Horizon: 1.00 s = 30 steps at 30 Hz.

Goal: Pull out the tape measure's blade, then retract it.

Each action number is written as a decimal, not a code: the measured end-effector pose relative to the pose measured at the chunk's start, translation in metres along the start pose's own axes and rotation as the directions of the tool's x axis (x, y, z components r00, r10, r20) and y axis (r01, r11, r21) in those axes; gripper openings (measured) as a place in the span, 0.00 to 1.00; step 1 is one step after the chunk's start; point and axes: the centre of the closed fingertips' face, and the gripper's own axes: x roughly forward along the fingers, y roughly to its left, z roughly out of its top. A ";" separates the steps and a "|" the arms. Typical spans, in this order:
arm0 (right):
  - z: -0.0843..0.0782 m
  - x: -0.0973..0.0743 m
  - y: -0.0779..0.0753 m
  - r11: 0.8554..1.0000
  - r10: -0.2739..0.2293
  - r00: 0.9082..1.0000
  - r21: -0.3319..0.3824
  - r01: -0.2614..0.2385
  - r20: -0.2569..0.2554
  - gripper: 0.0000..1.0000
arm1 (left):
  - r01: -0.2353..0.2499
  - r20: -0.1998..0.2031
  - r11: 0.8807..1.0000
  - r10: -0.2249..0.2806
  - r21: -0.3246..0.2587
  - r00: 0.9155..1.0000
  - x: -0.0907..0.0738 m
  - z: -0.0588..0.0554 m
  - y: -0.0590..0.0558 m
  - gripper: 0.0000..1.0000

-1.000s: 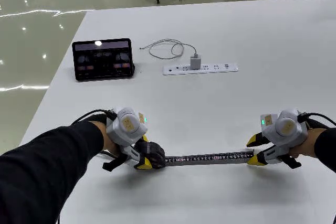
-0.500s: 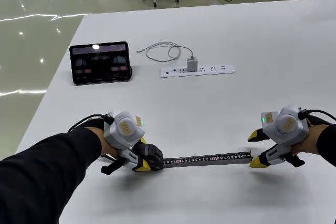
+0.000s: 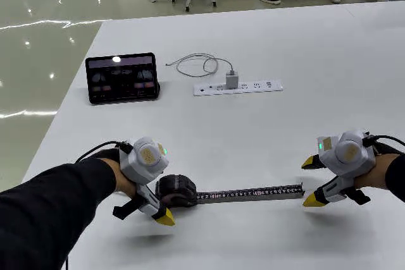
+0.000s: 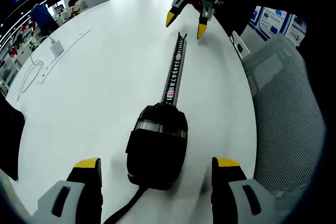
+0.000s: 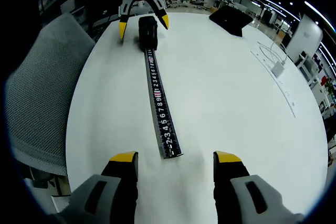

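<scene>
We work at a wide white table. A dark tablet and a power strip sit at the far side, well apart from the job, which leaves the near edge free for a long straight pull. Our left gripper has its jaws spread wide on either side of the tape measure without touching it, and we judge it is placed to steady that black case. Our right gripper is just as wide open and holds nothing, its jaws pointing along the blade. The blade lies flat on the table, drawn out from the case towards the right, with its end just short of the right jaws. With the pull apparently done, retracting is what is left.
</scene>
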 end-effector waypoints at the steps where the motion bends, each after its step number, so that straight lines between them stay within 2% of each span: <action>1: 0.000 0.000 0.001 1.000 0.000 1.000 0.006 0.000 0.004 0.54 | -0.007 0.006 1.000 0.007 -0.012 1.000 0.000 0.000 0.001 0.85; 3: 0.001 0.002 0.006 1.000 -0.008 1.000 0.024 0.008 0.012 0.55 | -0.019 0.034 0.998 0.021 -0.060 0.999 -0.001 0.000 0.001 0.91; 5: -0.001 0.004 0.005 0.998 -0.020 1.000 0.054 0.018 0.022 0.57 | 0.002 0.074 0.993 0.007 -0.120 0.997 -0.002 0.001 -0.004 0.91; 7: 0.001 0.003 0.002 0.995 -0.051 0.998 0.083 0.047 0.039 0.58 | -0.006 0.101 0.990 0.020 -0.139 0.995 -0.003 0.002 -0.005 0.94; 8: 0.004 0.002 0.001 0.991 -0.080 0.995 0.116 0.072 0.064 0.59 | -0.045 0.120 0.988 0.063 -0.145 0.991 -0.002 0.001 0.001 0.99; 9: 0.005 0.002 0.003 0.986 -0.081 0.994 0.150 0.069 0.075 0.60 | -0.056 0.127 0.985 0.078 -0.165 0.989 -0.003 0.000 0.002 0.99; 10: 0.005 0.001 0.004 0.983 -0.086 0.992 0.172 0.071 0.087 0.63 | -0.064 0.172 0.981 0.096 -0.182 0.980 -0.003 0.003 0.003 1.00; 11: 0.004 0.001 0.003 0.982 -0.094 0.992 0.170 0.079 0.087 0.64 | -0.074 0.188 0.978 0.111 -0.193 0.976 -0.004 0.003 0.005 1.00; 12: 0.003 0.001 0.006 0.982 -0.097 0.991 0.171 0.081 0.087 0.65 | -0.097 0.191 0.972 0.140 -0.215 0.972 -0.007 0.000 0.009 1.00; 14: 0.000 0.000 0.005 0.976 -0.122 0.989 0.192 0.104 0.085 0.66 | -0.109 0.211 0.960 0.166 -0.256 0.963 -0.010 -0.002 0.011 1.00; 15: -0.001 -0.001 0.005 0.973 -0.129 0.988 0.202 0.109 0.090 0.67 | -0.109 0.222 0.951 0.178 -0.289 0.959 -0.012 -0.004 0.012 1.00; 17: -0.001 -0.003 0.006 0.967 -0.143 0.985 0.227 0.118 0.099 0.68 | -0.117 0.215 0.944 0.189 -0.308 0.958 -0.014 -0.009 0.014 1.00; 18: -0.001 -0.005 0.007 0.962 -0.158 0.982 0.238 0.130 0.101 0.68 | -0.144 0.212 0.935 0.220 -0.324 0.952 -0.017 -0.012 0.015 1.00; 19: 0.000 -0.007 0.007 0.959 -0.167 0.981 0.248 0.137 0.103 0.69 | -0.147 0.225 0.933 0.228 -0.328 0.947 -0.019 -0.012 0.014 1.00; 20: 0.001 -0.011 0.007 0.949 -0.186 0.976 0.278 0.148 0.114 0.70 | -0.146 0.239 0.927 0.238 -0.346 0.941 -0.021 -0.013 0.015 1.00; 21: 0.002 -0.013 0.007 0.942 -0.198 0.973 0.296 0.156 0.118 0.71 | -0.143 0.237 0.919 0.241 -0.367 0.941 -0.022 -0.015 0.014 1.00; 22: 0.003 -0.015 0.007 0.935 -0.212 0.968 0.315 0.162 0.134 0.73 | -0.130 0.247 0.904 0.246 -0.406 0.937 -0.024 -0.017 0.013 1.00; 23: 0.004 -0.017 0.007 0.930 -0.227 0.963 0.327 0.169 0.147 0.72 | -0.132 0.258 0.895 0.260 -0.426 0.930 -0.026 -0.017 0.014 1.00; 24: 0.004 -0.018 0.008 0.929 -0.234 0.960 0.327 0.174 0.154 0.72 | -0.138 0.262 0.891 0.271 -0.433 0.926 -0.029 -0.018 0.015 1.00; 25: 0.004 -0.021 0.013 0.924 -0.240 0.959 0.337 0.179 0.150 0.73 | -0.173 0.264 0.876 0.316 -0.449 0.911 -0.033 -0.020 0.019 1.00; 26: 0.002 -0.022 0.014 0.919 -0.250 0.957 0.348 0.187 0.146 0.75 | -0.176 0.280 0.871 0.330 -0.459 0.901 -0.036 -0.020 0.020 1.00; 27: -0.003 -0.023 0.008 0.910 -0.264 0.953 0.366 0.196 0.148 0.75 | -0.166 0.297 0.864 0.336 -0.476 0.894 -0.039 -0.019 0.019 1.00; 28: -0.005 -0.025 0.010 0.903 -0.271 0.950 0.382 0.194 0.158 0.76 | -0.168 0.307 0.852 0.353 -0.497 0.884 -0.043 -0.020 0.019 1.00; 29: -0.008 -0.026 0.010 0.893 -0.289 0.944 0.400 0.207 0.157 0.76 | -0.156 0.316 0.853 0.346 -0.498 0.883 -0.045 -0.020 0.016 1.00; 30: -0.010 -0.027 0.013 0.890 -0.297 0.941 0.404 0.210 0.165 0.75 | -0.118 0.337 0.847 0.329 -0.518 0.882 -0.045 -0.019 0.009 1.00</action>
